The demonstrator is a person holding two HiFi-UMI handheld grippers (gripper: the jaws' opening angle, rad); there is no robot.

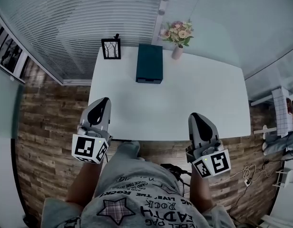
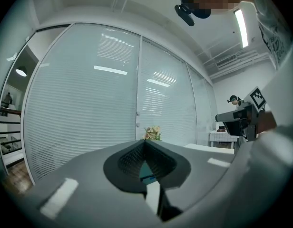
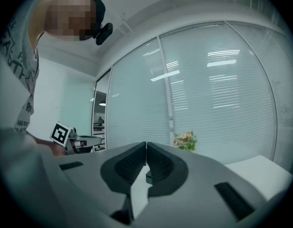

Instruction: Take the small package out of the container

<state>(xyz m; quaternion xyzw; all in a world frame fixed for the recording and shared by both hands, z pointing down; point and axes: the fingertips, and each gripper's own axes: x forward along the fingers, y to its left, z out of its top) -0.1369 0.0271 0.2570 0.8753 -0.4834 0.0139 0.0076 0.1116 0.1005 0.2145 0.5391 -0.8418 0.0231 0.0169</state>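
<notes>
The dark teal container [image 1: 149, 63] lies at the far middle of the white table [image 1: 184, 103], between a small picture frame [image 1: 111, 49] on its left and a vase of flowers [image 1: 178, 41] on its right. The small package cannot be seen. A stretch of tabletop separates the container from the left gripper [image 1: 104, 100] and right gripper [image 1: 196, 115], which are at the near edge, well apart, each with its jaws pressed together on nothing.
</notes>
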